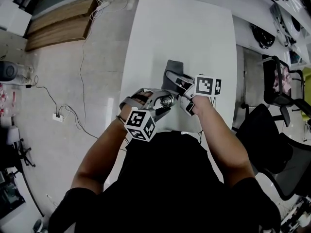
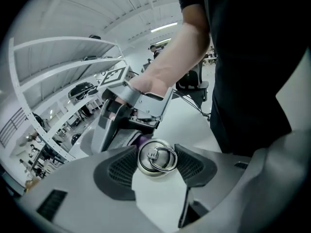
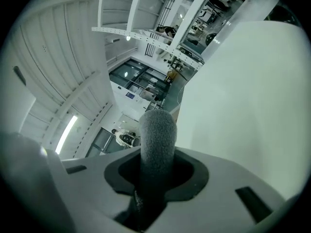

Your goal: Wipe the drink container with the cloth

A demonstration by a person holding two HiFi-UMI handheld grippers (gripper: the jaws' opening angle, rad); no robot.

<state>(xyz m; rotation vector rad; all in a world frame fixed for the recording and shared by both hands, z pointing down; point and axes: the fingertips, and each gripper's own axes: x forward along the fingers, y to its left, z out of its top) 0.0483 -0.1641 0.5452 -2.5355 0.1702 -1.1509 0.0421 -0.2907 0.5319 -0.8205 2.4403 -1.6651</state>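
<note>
**Silver, grey and black over a white table**

The drink container has a brushed silver cap and ring, and a sliver of purple shows just above it in the left gripper view. The cloth is a fuzzy mid-grey. The left gripper and right gripper are pale grey. The left one's pads are dark grey with a fine grid texture. Each marker cube carries black-and-white squares. The table is white, the shirt is black, and the boards at upper left are brown.

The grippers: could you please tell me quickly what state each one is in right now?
Left gripper: closed on the drink container.
Right gripper: closed on the cloth.
</note>
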